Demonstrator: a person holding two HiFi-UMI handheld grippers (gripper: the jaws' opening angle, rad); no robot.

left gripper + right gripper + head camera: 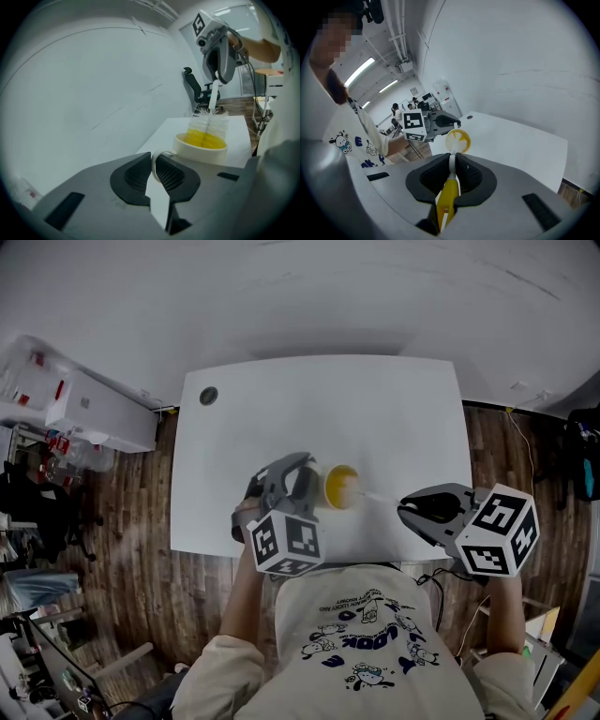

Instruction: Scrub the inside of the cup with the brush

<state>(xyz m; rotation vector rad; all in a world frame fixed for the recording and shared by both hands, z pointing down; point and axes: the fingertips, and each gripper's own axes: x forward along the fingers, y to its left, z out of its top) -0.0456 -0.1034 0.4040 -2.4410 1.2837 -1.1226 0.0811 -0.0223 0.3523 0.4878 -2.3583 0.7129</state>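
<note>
A white cup (339,487) with a yellow inside stands on the white table (281,409) near its front edge. My left gripper (302,486) is shut on the cup's handle (155,164), seen pinched between the dark pads in the left gripper view. My right gripper (405,507) is shut on the bottle brush's yellow and white handle (449,190). The brush's bristle head (209,126) sits partly inside the cup (200,147), and the same bristles (457,140) fill the cup's mouth in the right gripper view.
A small dark round thing (208,396) lies at the table's far left corner. White boxes (89,409) stand on the floor to the left. An office chair (197,91) is beyond the table. The person's torso (361,634) is against the table's front edge.
</note>
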